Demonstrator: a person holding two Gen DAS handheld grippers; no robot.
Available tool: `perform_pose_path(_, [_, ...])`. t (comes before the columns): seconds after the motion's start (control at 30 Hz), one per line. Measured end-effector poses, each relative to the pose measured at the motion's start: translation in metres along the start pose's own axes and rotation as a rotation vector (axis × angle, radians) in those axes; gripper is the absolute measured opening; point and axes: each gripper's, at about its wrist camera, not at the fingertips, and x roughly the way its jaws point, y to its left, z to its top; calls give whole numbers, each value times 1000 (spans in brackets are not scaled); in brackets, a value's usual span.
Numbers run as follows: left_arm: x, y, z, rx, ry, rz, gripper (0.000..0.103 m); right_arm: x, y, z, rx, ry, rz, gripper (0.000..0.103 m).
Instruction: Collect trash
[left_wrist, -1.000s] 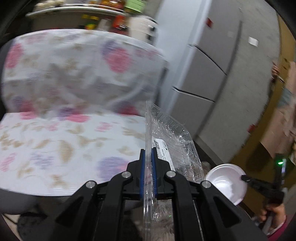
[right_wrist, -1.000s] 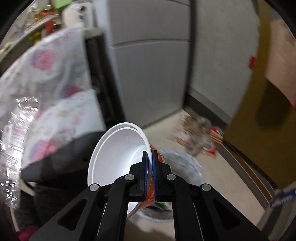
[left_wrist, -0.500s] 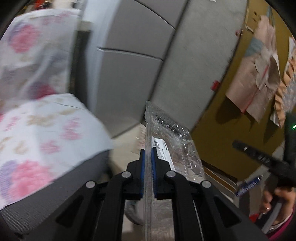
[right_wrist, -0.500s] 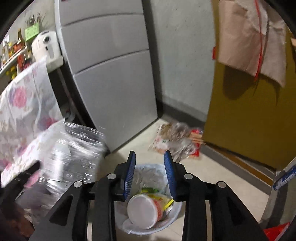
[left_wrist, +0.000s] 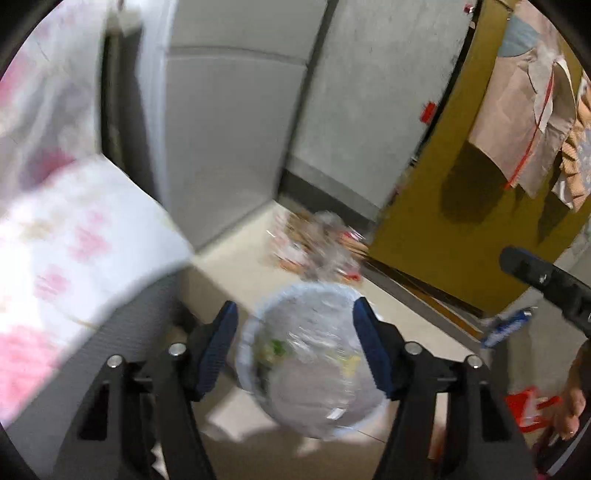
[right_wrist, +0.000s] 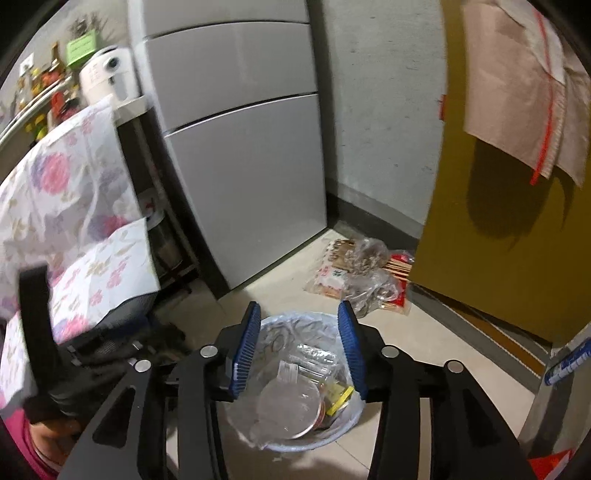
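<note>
Drop step looks done: your left hand-held gripper and right hand-held gripper both hang spread and empty over the trash bin at lower centre, clear plastic container inside; next, seek remaining trash.

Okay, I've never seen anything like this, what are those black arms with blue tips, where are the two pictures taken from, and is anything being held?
Those are two hand-held grippers, one in each of a person's hands, each with a fisheye camera looking forward along its fingers. One picture is from the left gripper, the other from the right gripper. Both are open and hold nothing. Both look down at a lined trash bin on the floor, holding a clear plastic container, a white bowl and other scraps. Behind it lies a pile of plastic bags and wrappers near a grey refrigerator. To the left is a chair with a floral cover.
</note>
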Motion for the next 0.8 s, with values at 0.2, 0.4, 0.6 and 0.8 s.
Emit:
perform_pose_path(0.2, [-68,10,-2,59,-32,198,90,-24,53,-6,-141,29,61,70])
perform_pose_path(0.4, [-140,29,-5,-1,13,228,96,-74,100,-7,-227,53,123,89])
perform_pose_path(0.6, [-217,42,-15,-50,-4,340,96,-124,143,-2,-328,15,176,90])
perform_pose_path(0.8, [-285,49,-25,-98,-56,440,96,-171,165,5,-393,-43,267,89])
